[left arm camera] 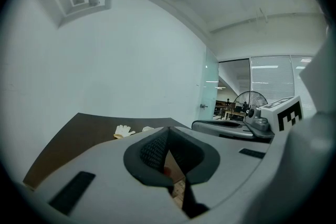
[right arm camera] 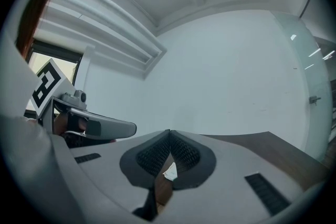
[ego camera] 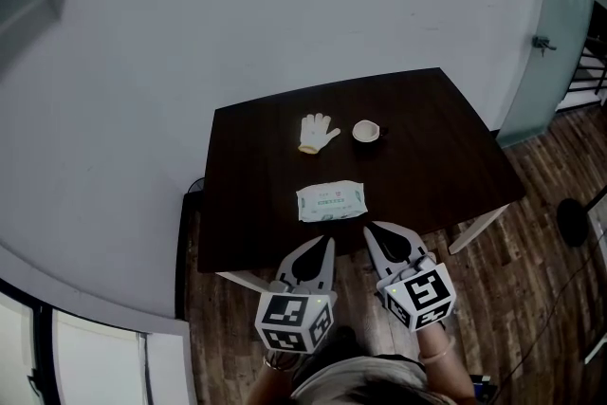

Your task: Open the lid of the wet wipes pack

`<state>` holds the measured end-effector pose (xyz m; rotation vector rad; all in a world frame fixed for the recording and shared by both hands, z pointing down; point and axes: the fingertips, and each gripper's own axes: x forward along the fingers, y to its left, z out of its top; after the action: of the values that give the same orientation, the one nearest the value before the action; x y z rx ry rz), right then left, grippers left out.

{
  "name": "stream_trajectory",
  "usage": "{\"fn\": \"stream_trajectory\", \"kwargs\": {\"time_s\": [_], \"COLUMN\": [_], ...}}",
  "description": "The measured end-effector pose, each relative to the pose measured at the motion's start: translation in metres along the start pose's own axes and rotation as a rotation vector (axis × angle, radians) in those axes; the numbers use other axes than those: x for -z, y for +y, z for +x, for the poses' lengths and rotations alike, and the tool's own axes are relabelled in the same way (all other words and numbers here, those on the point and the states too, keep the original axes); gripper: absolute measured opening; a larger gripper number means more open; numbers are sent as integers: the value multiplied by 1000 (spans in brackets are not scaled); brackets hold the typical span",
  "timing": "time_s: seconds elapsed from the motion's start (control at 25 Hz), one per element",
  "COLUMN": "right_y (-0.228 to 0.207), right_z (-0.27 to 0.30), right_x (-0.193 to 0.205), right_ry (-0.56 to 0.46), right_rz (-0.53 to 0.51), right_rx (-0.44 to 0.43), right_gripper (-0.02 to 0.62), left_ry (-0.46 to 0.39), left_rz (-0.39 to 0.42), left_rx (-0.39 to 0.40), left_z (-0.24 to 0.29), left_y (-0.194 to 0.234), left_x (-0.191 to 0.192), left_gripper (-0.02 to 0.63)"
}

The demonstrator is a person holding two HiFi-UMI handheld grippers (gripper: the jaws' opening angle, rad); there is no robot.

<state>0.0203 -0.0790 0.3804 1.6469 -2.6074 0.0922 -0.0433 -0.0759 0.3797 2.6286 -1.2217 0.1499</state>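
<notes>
In the head view, the wet wipes pack lies flat near the bench's front edge, long axis left to right. It is just ahead of the left gripper and right gripper, with the left tip nearer its middle. In the left gripper view, the fingers meet, holding nothing. In the right gripper view, the fingers are likewise pressed together and empty.

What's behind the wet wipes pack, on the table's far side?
A white glove and a small cup lie beyond the wet wipes pack, both apart from it, on the dark table. Nothing there is covered; the cup's inside is too small to make out.
</notes>
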Motion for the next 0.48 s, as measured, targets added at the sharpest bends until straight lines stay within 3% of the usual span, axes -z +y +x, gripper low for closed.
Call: {"fn": "stream_trajectory", "kwargs": {"time_s": [0.48], "right_y": [2], "right_z": [51], "right_x": [0], "right_ry": [6], "right_rz": [-21], "right_rx": [21], "right_gripper": [6], "left_ry": [16], "left_rz": [-17], "left_rx": [35], "left_z": [25], "left_y": [47], "left_x": [-2], "left_gripper": [14]}}
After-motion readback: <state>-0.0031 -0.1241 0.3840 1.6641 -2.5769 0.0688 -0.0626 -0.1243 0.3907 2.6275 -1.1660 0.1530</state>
